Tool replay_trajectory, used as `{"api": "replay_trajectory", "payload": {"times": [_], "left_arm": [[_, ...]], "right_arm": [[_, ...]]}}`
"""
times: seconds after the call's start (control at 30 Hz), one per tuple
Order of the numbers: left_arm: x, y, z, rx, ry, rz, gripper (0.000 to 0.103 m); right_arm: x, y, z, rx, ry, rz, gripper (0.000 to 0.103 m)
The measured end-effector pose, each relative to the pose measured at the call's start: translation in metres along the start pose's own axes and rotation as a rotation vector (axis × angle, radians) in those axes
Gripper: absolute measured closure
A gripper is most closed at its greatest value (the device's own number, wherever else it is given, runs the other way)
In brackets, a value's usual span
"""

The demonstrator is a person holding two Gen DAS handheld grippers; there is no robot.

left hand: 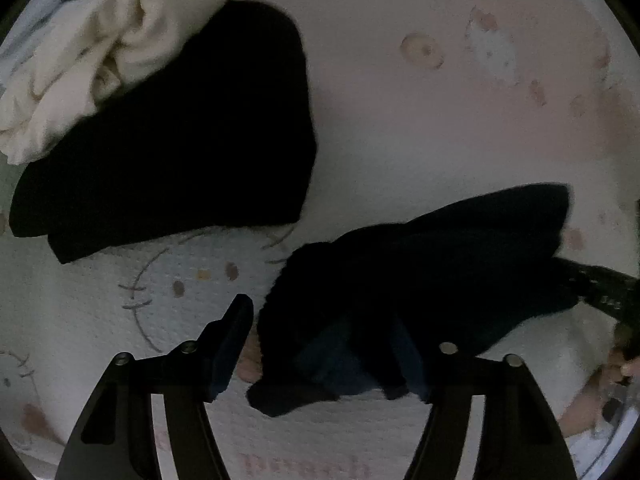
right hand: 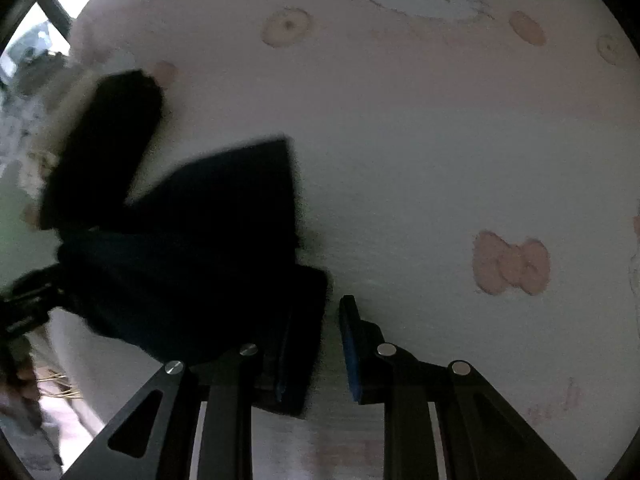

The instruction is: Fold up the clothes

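Note:
A small dark navy garment [left hand: 420, 280] lies crumpled on the pink printed bedsheet [left hand: 400, 128]. My left gripper [left hand: 324, 348] is open, its jaws wide apart, with the garment's near end lying between them and over the right finger. In the right wrist view the same garment [right hand: 192, 256] lies at the left. My right gripper [right hand: 316, 356] is open, with the garment's edge over its left finger [right hand: 288, 360]. The right finger [right hand: 354, 352] is bare over the sheet.
A folded black garment [left hand: 180, 140] lies at the upper left, with a cream garment [left hand: 80, 72] bunched behind it. It also shows in the right wrist view [right hand: 108, 140]. The other gripper's dark body [left hand: 600, 292] enters from the right edge. The sheet [right hand: 440, 160] carries cat and bow prints.

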State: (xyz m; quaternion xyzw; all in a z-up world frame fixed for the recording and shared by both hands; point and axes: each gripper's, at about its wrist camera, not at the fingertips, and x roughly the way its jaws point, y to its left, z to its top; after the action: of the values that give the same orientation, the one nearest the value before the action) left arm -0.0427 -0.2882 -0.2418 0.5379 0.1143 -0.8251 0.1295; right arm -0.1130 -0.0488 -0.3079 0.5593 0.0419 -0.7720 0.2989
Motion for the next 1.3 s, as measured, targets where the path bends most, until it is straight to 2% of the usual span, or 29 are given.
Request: {"api": "replay_trajectory", "payload": {"times": [0.17, 0.33, 0.4, 0.47, 0.6, 0.73, 0.83, 0.87, 1.0, 1.13, 1.3], "left_arm": [[0.005, 0.011, -0.003, -0.076, -0.018, -0.051, 0.034], [-0.013, 0.021, -0.006, -0.153, -0.027, -0.115, 0.034], [-0.023, 0.019, -0.010, -0.147, -0.032, -0.124, 0.034], [-0.033, 0.016, -0.014, -0.133, -0.039, -0.125, 0.033], [-0.052, 0.009, -0.031, -0.110, -0.061, -0.124, 0.033], [-0.067, 0.011, -0.042, -0.161, -0.078, -0.168, 0.033], [-0.076, 0.020, -0.056, -0.262, -0.073, -0.250, 0.031], [-0.075, 0.019, -0.058, -0.303, -0.072, -0.289, 0.027], [-0.065, 0.009, -0.069, -0.454, -0.067, -0.435, 0.024], [-0.047, 0.004, -0.078, -0.572, -0.012, -0.551, 0.024], [-0.034, 0.002, -0.079, -0.651, -0.024, -0.611, 0.024]], "right_arm": [[-0.003, -0.003, -0.003, -0.003, -0.003, 0.000, 0.083], [-0.016, -0.003, -0.002, 0.035, -0.006, 0.013, 0.081], [-0.026, 0.000, -0.003, 0.051, -0.021, 0.024, 0.075], [-0.036, 0.002, -0.004, 0.062, -0.035, 0.028, 0.054], [-0.055, 0.002, -0.008, 0.116, -0.055, 0.053, 0.053], [-0.067, 0.003, -0.013, 0.203, -0.064, 0.103, 0.053], [-0.075, 0.006, -0.017, 0.266, -0.080, 0.161, 0.045], [-0.078, 0.004, -0.021, 0.290, -0.088, 0.186, 0.043], [-0.087, -0.005, -0.042, 0.383, -0.095, 0.285, 0.042], [-0.081, -0.006, -0.050, 0.457, -0.081, 0.342, 0.042], [-0.064, -0.007, -0.056, 0.563, -0.067, 0.404, 0.042]]}}
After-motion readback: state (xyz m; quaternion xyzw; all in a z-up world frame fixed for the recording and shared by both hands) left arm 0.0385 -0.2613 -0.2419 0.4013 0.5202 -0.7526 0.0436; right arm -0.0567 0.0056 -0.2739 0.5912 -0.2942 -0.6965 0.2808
